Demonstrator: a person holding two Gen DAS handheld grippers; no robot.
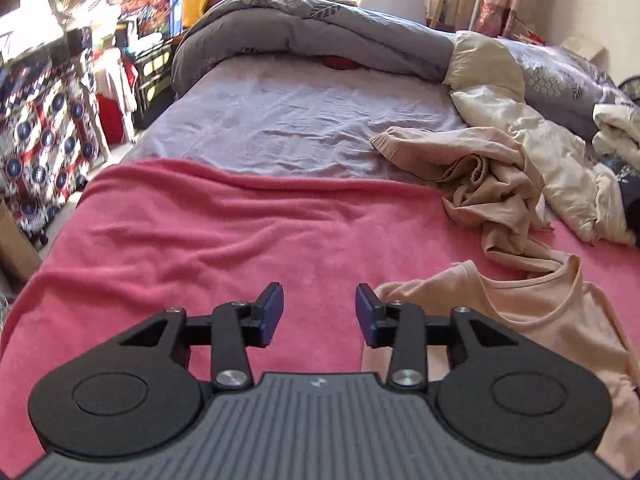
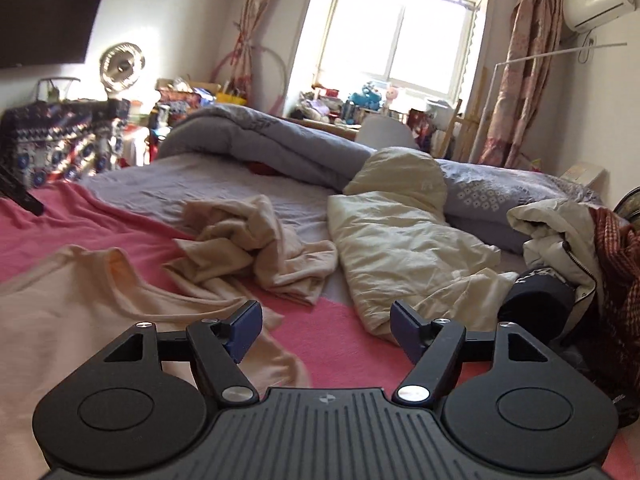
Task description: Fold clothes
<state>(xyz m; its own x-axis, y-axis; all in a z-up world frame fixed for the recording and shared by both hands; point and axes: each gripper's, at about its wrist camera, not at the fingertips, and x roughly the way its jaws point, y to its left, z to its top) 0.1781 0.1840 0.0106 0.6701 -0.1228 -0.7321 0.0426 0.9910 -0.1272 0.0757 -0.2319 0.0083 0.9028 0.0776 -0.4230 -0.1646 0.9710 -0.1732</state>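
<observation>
Peach shirt [image 1: 532, 320] is spread flat on pink blanket [image 1: 200, 240] covering bed | left gripper [image 1: 320, 312] jaws parted, nothing gripped | right gripper [image 2: 326, 328] jaws held wide, empty | crumpled beige garment [image 2: 256, 240] lies beyond

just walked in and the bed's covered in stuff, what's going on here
A person is folding clothes on the bed, with a handheld gripper in each hand. A peach top lies spread on the pink blanket, neckline showing. Both the left gripper and the right gripper are open and hold nothing; each hangs near an edge of the top. A crumpled beige garment waits further up the bed, beside a cream quilt. No fold is visible in the top.
</observation>
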